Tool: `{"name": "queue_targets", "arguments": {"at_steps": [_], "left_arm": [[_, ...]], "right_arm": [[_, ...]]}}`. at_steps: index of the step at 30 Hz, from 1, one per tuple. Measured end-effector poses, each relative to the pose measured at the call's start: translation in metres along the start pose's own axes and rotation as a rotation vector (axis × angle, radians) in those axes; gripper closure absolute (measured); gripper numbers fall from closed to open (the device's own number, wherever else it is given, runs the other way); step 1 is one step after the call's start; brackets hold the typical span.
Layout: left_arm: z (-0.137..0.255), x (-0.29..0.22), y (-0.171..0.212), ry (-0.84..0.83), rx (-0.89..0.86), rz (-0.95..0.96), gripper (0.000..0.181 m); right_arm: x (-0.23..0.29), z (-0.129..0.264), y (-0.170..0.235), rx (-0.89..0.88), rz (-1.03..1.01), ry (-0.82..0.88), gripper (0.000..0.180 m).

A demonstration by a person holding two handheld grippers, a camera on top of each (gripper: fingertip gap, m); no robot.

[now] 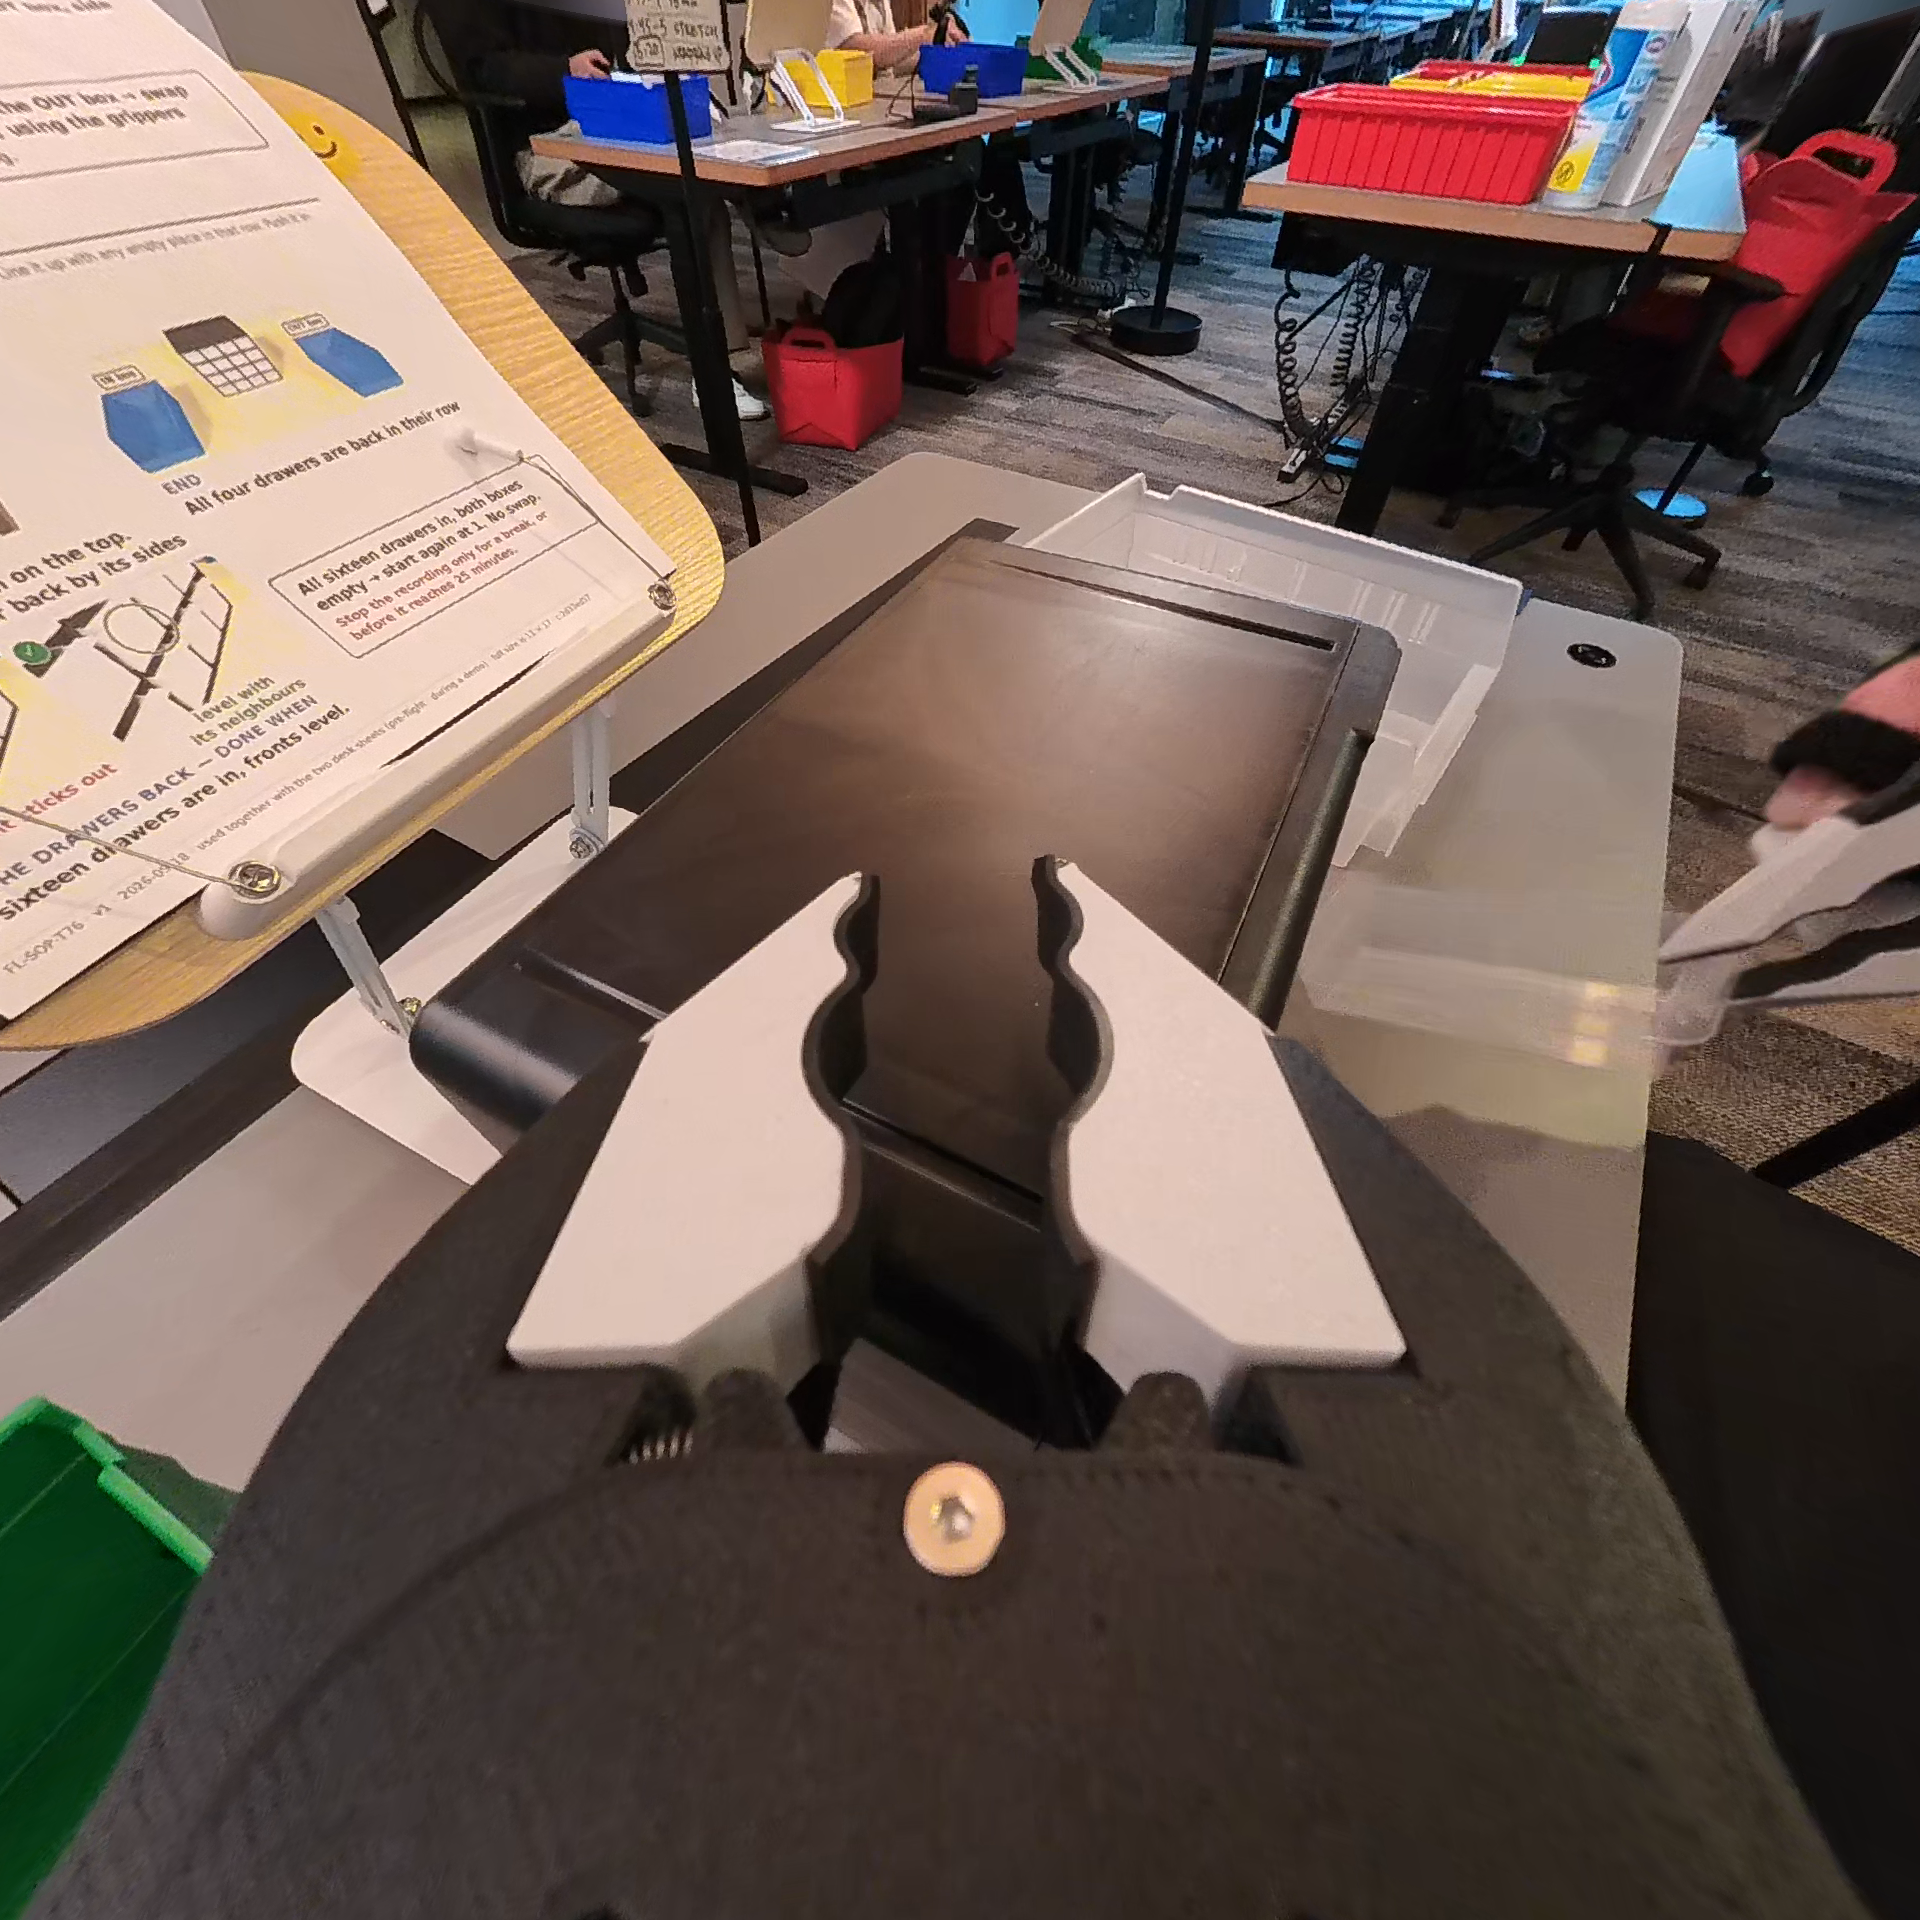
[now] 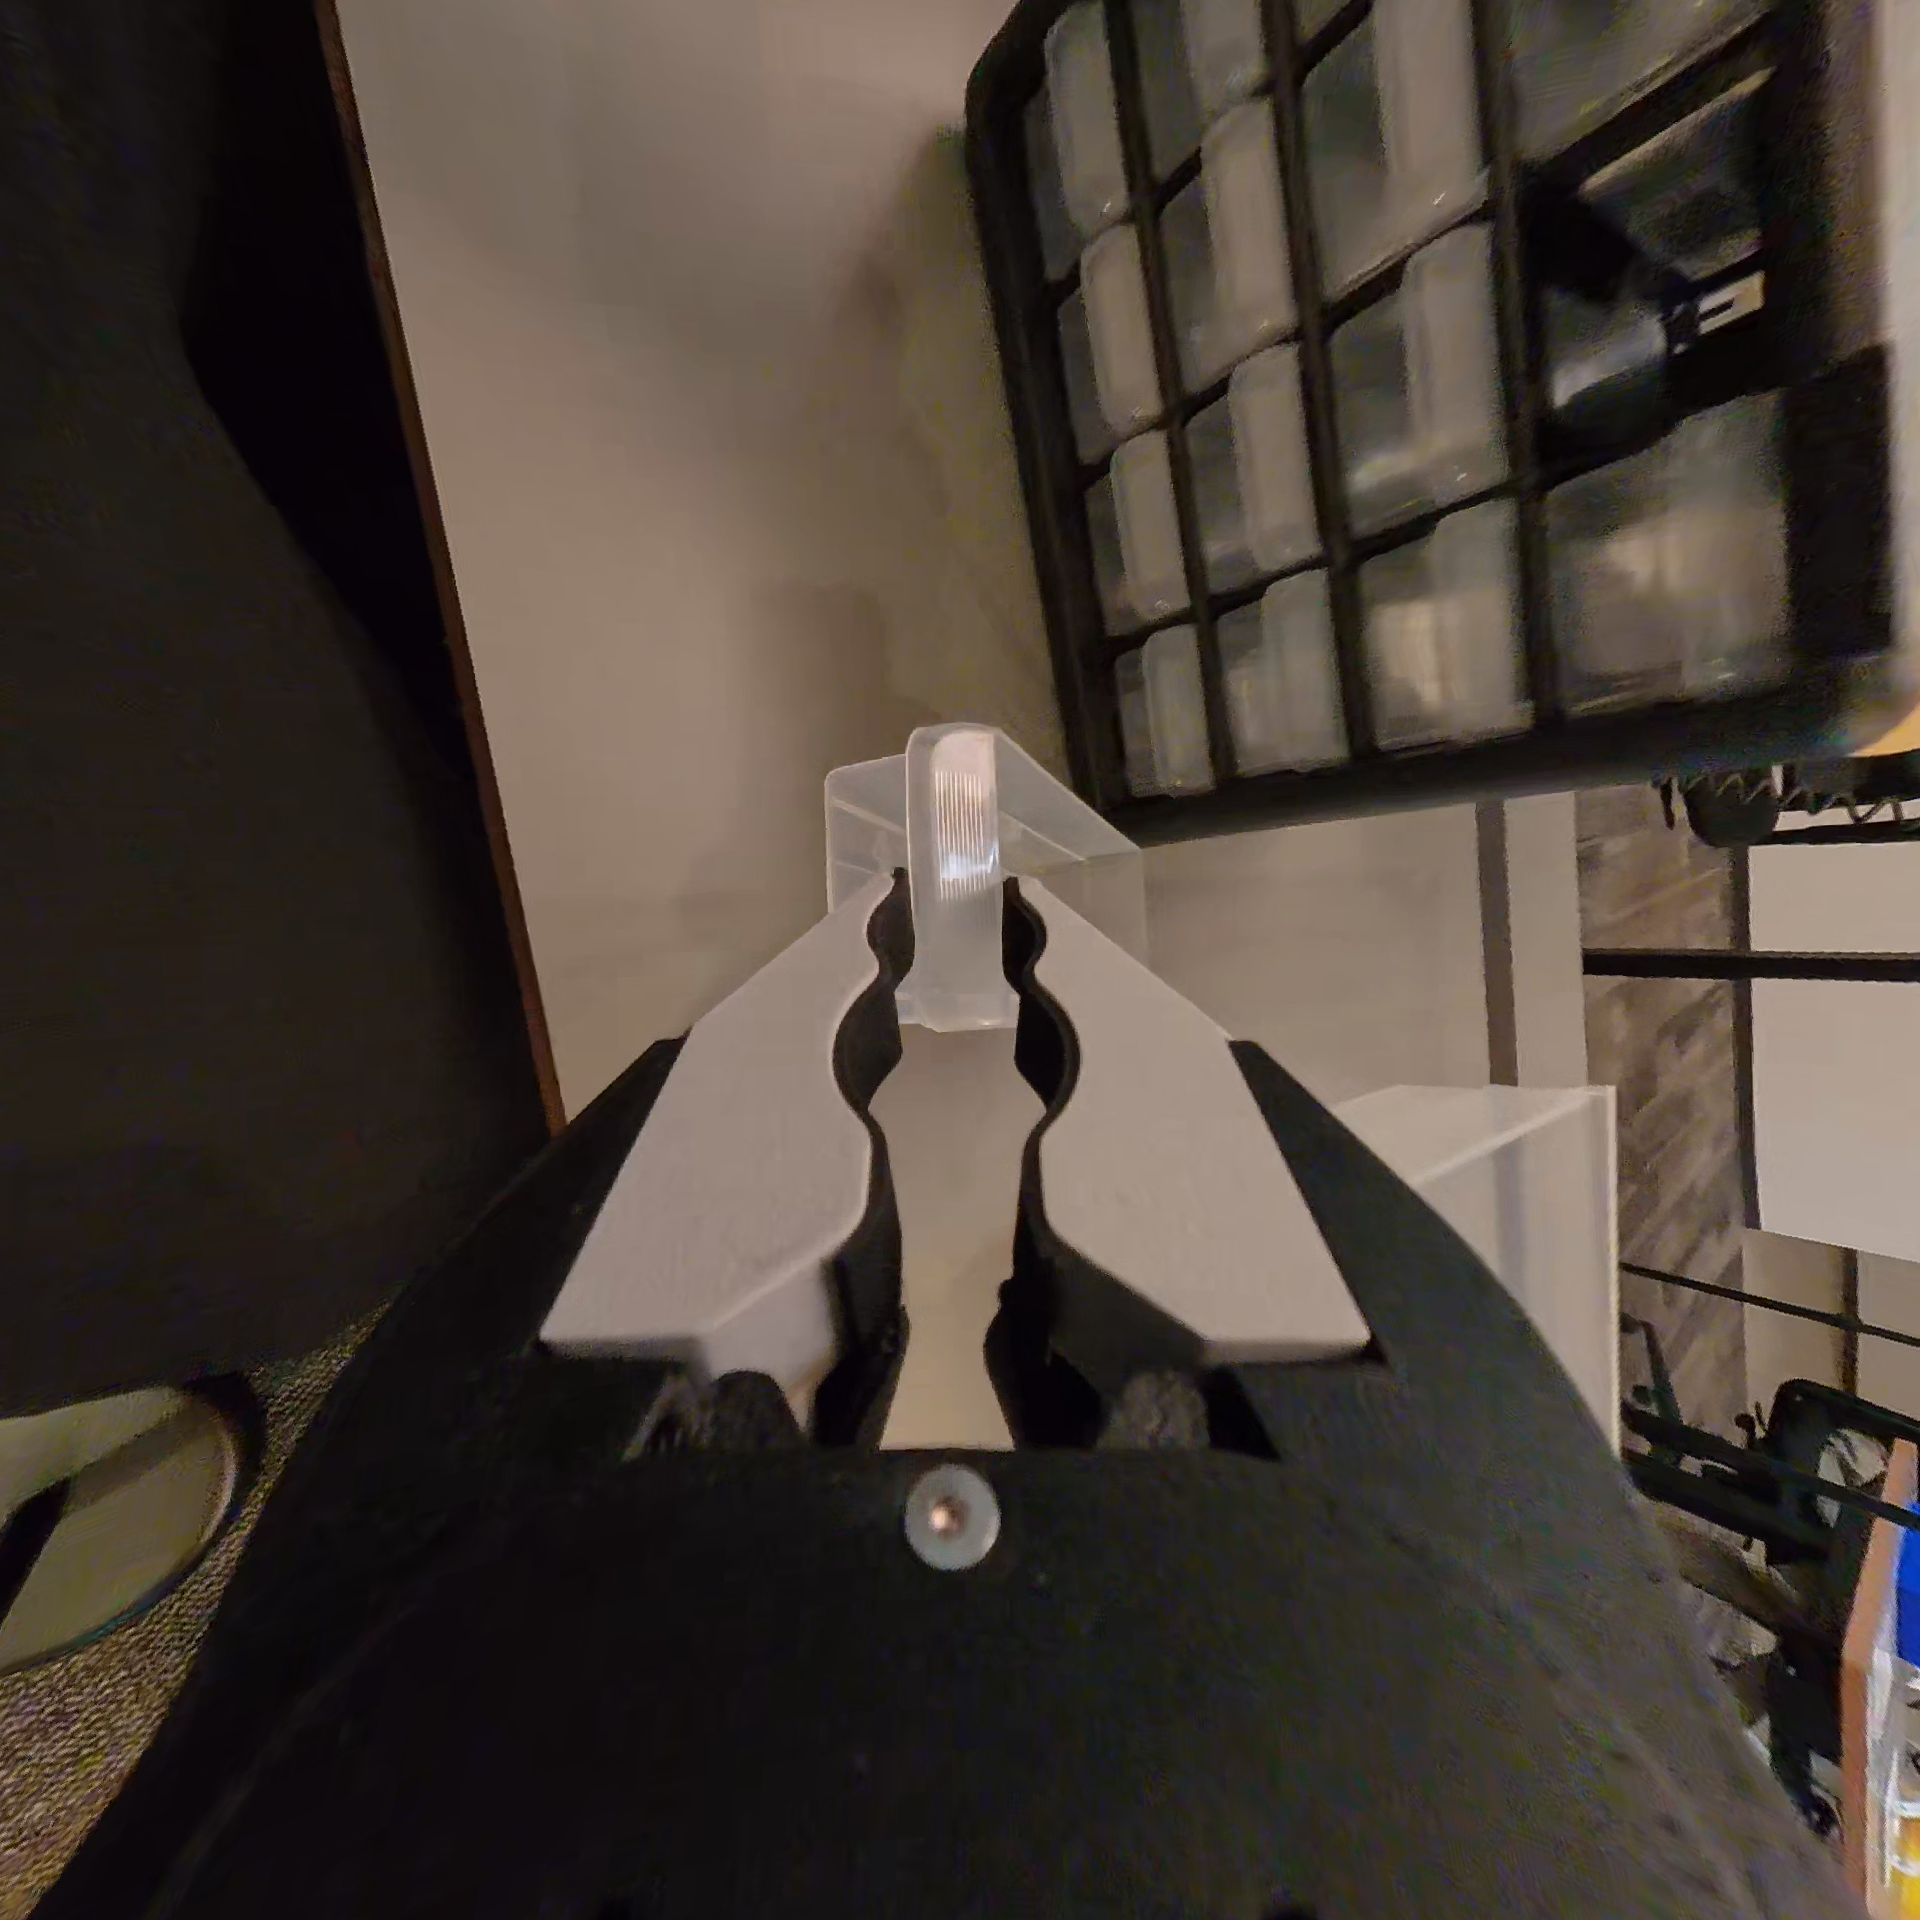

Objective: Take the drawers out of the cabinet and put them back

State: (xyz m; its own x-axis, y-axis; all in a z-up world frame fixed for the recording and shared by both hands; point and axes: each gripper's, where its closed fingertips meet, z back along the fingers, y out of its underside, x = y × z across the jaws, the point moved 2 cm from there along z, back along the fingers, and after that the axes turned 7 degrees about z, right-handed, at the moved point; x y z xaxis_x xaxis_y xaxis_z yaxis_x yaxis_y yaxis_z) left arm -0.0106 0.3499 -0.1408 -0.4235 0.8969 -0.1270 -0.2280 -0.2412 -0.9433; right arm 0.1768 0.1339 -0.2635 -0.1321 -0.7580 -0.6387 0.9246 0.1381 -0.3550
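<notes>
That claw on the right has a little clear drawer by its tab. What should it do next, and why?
Probably carry the clear drawer to an empty slot in the cabinet and line it up. The right gripper is shut on its tab, the drawer hangs free of the cabinet, and the left gripper is open over the cabinet top.

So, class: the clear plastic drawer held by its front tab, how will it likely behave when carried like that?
The clear drawer looks thin-walled and empty, so probably light and fairly stiff. Pinched only at its smooth tab by the right tool, it may pivot or slip. Its glossy plastic would likely slide easily on the table.
</notes>
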Motion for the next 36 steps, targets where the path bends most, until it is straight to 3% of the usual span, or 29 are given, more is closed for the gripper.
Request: {"name": "queue_targets", "arguments": {"at_steps": [11, 16, 18, 20, 22, 27, 29, 32, 36], "left_arm": [[0.000, 0.000, 0.000, -0.001, -0.001, 0.002, 0.152], [0.000, 0.000, 0.000, -0.001, 0.001, 0.000, 0.152], [0.000, 0.000, 0.000, 0.000, 0.001, 0.000, 0.152], [0.000, 0.000, 0.000, 0.001, 0.001, 0.000, 0.151], [0.000, 0.000, 0.000, 0.002, 0.003, 0.001, 0.151], [0.000, 0.000, 0.000, -0.003, 0.002, -0.001, 0.152], [0.000, 0.000, 0.000, -0.003, 0.001, -0.002, 0.152], [0.000, 0.000, 0.000, 0.003, -0.002, -0.001, 0.151], [0.000, 0.000, 0.000, 0.009, -0.001, -0.003, 0.151]], "right_arm": [[0.036, -0.025, 0.037, 0.096, 0.057, -0.035, 0.163], [0.040, -0.023, 0.063, 0.156, -0.204, -0.158, 0.107], [0.027, -0.018, 0.058, 0.109, -0.390, -0.168, 0.099], [0.012, -0.018, 0.045, 0.071, -0.622, -0.203, 0.060], [0.002, -0.030, 0.041, 0.110, -0.807, -0.235, 0.060], [-0.002, -0.075, 0.056, 0.258, -0.931, -0.273, 0.058], [0.008, -0.087, 0.064, 0.328, -0.928, -0.337, 0.067], [0.021, -0.093, 0.068, 0.370, -0.914, -0.430, 0.096], [0.017, -0.086, 0.069, 0.351, -0.859, -0.428, 0.108]]}}
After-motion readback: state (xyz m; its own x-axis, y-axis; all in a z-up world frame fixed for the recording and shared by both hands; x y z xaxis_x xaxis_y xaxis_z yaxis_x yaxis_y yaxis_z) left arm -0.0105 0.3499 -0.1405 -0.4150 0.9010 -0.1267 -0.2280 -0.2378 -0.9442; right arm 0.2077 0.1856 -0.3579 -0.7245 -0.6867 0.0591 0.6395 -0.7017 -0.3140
